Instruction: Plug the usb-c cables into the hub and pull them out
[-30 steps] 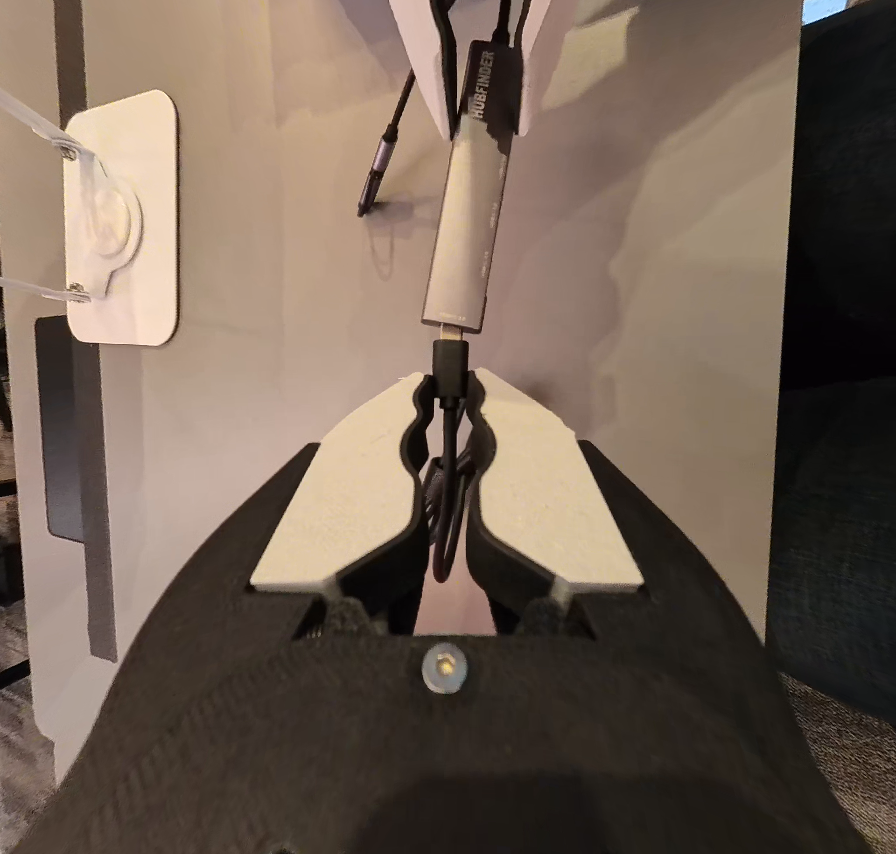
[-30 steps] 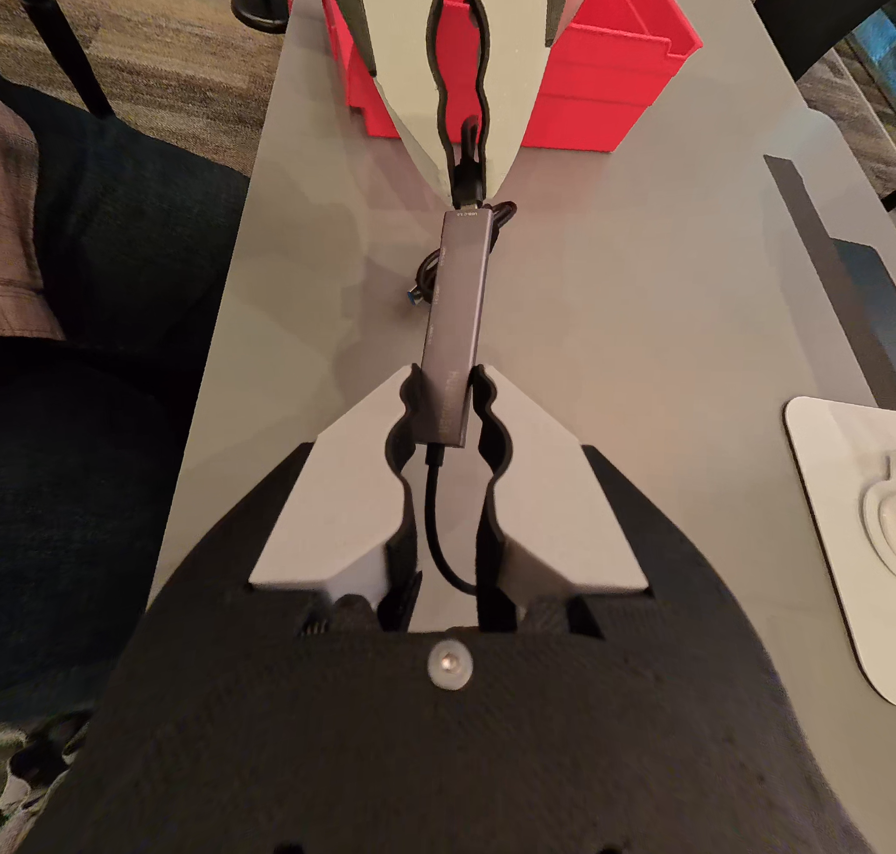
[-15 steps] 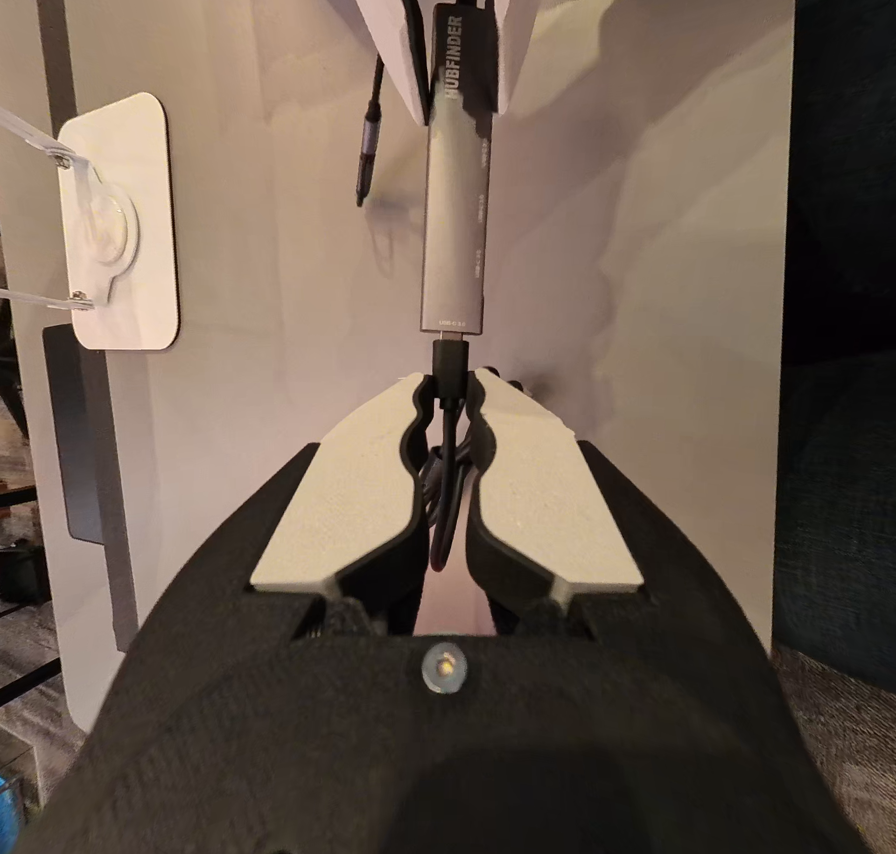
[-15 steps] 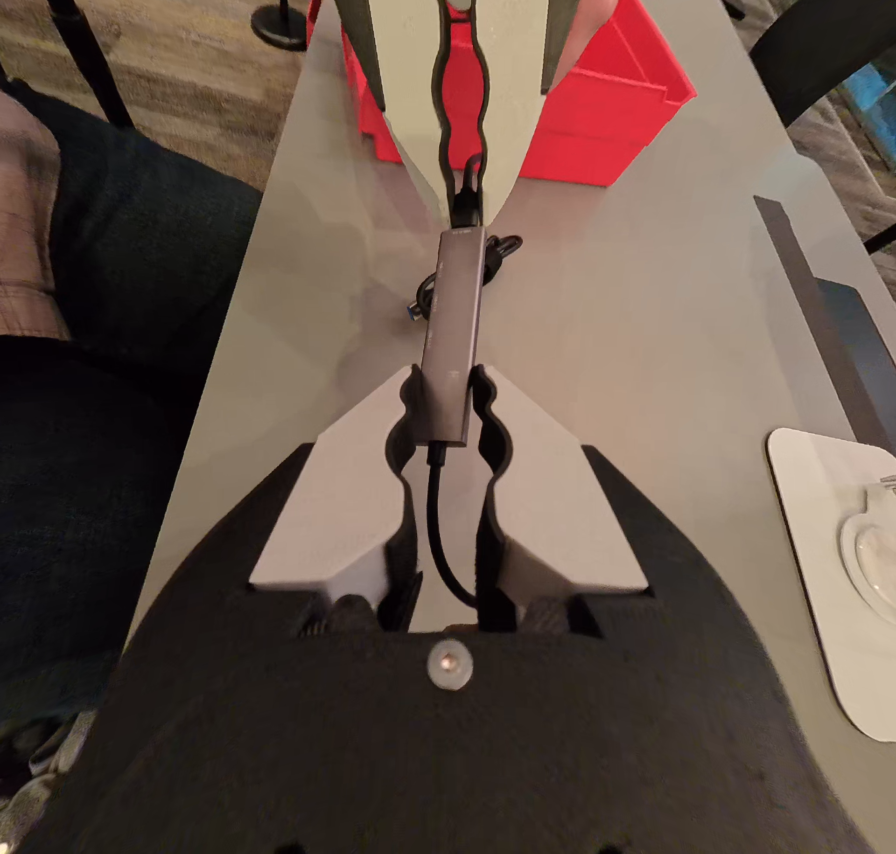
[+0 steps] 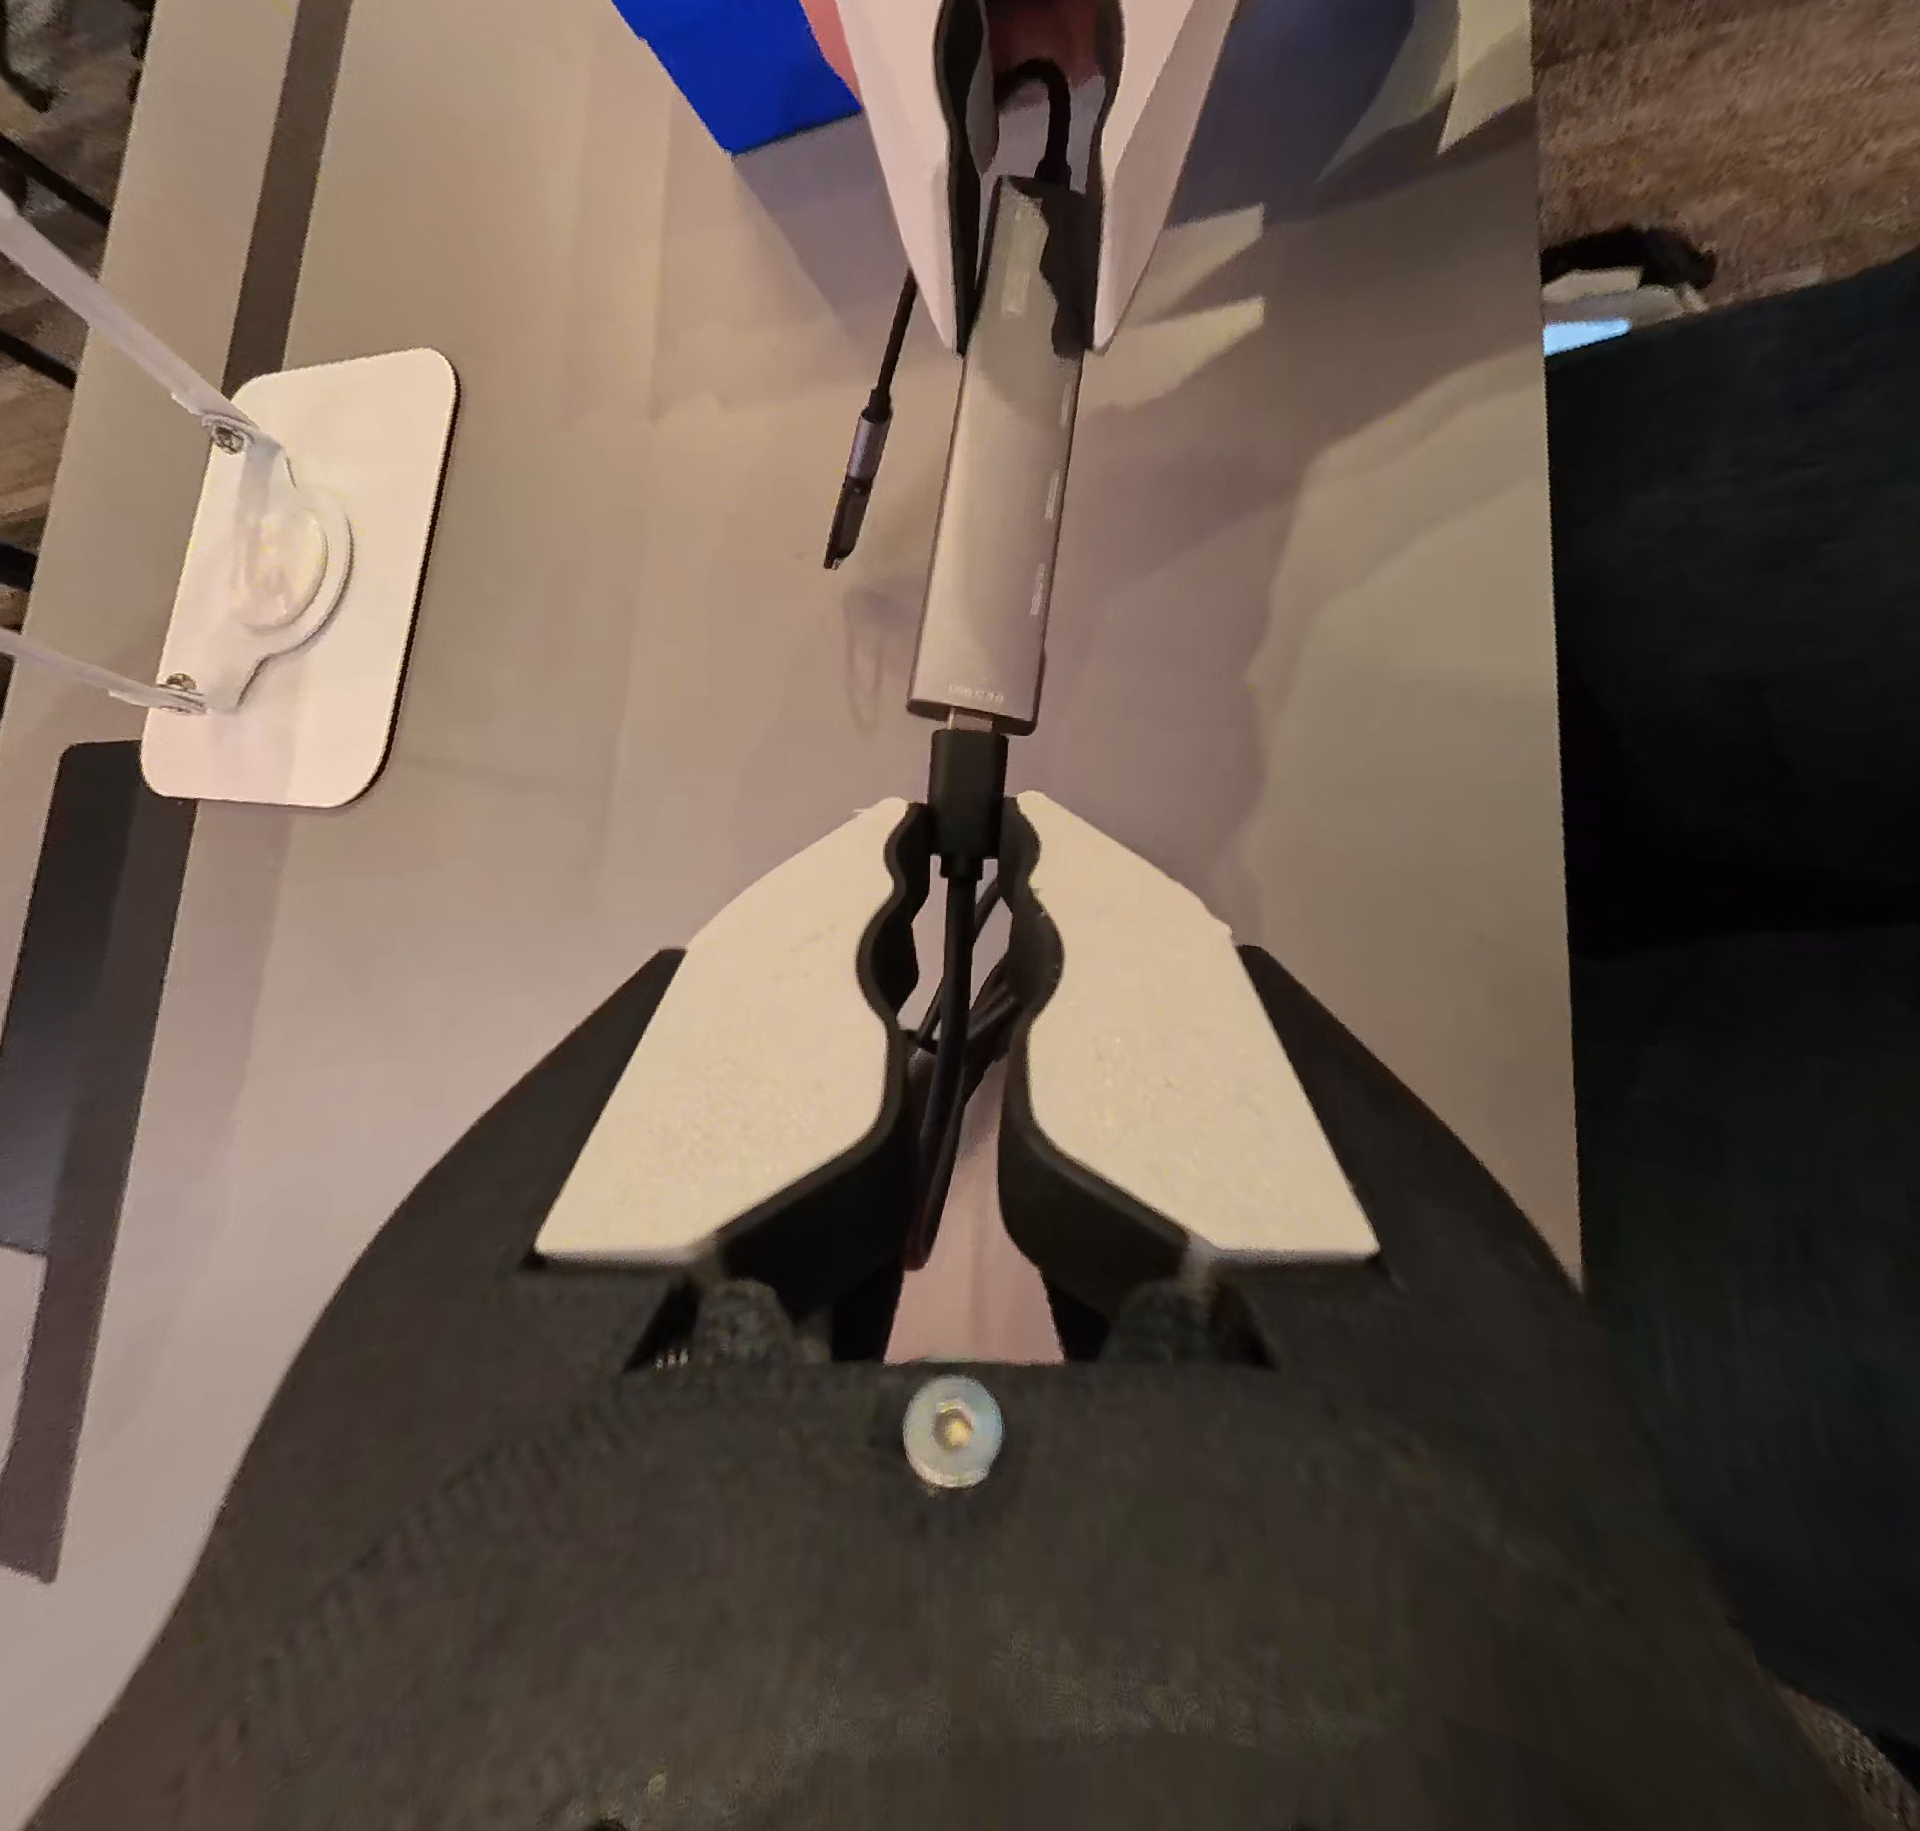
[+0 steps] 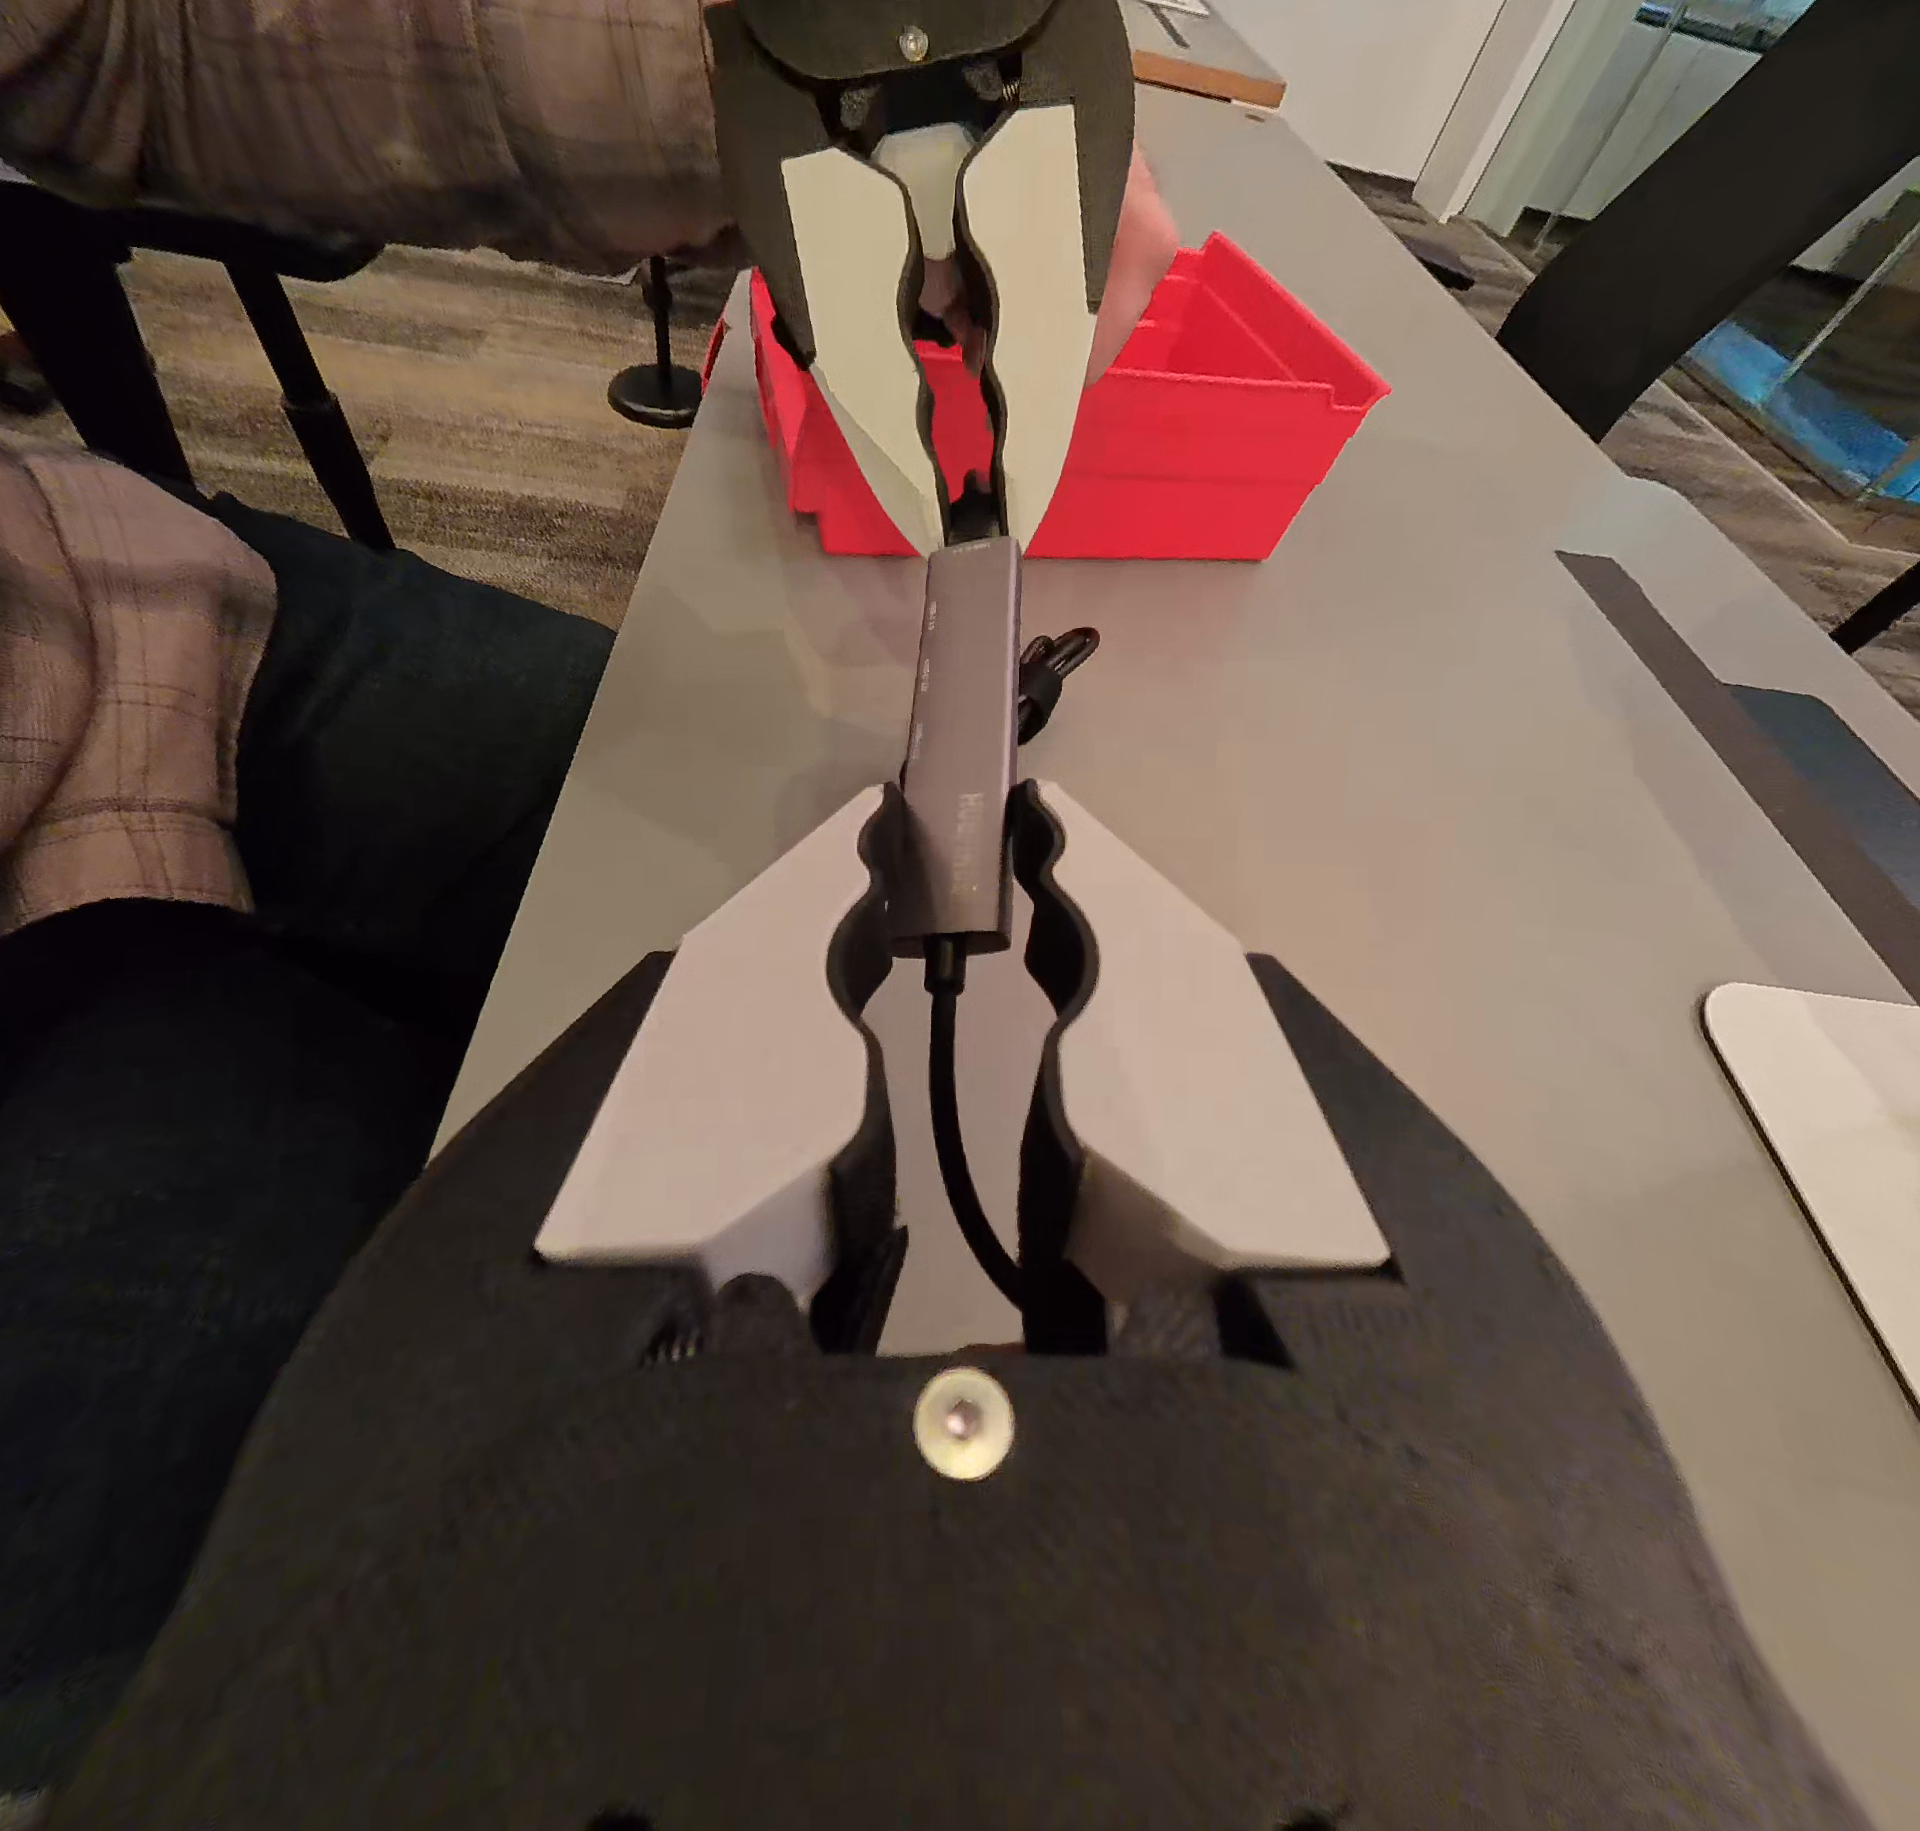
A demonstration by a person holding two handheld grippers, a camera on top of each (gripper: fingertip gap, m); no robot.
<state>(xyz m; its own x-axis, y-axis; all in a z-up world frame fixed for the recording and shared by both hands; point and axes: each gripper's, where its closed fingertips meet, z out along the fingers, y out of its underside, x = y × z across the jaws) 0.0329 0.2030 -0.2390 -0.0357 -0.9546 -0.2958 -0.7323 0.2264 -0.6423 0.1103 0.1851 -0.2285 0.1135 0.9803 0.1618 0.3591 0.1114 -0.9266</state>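
A slim grey USB hub [image 5: 997,524] is held in the air above the grey table [image 5: 571,846]. My left gripper [image 5: 968,813] is shut on a black USB-C plug [image 5: 968,779] that sits in the hub's near end port. My right gripper [image 6: 954,805] is shut on the hub's [image 6: 961,742] cable end; its own black lead [image 6: 961,1158] runs back between the fingers. The hub's lead ends in a grey plug [image 5: 860,493] that hangs free beside the hub. The left gripper also shows in the right wrist view [image 6: 971,524], opposite mine.
A red bin [image 6: 1195,431] stands on the table behind the left gripper. A blue bin [image 5: 748,36] shows behind the right gripper. A white plate with a clear bracket [image 5: 301,576] lies on the table's side. A person's plaid sleeve [image 6: 312,67] and dark chair [image 6: 260,950] are alongside. My right fingertips sit around 9 centimetres from my left ones.
Both grippers have risen and tilted, so the hub sits higher above the table. The plug stays in the hub's end port and both grips hold.
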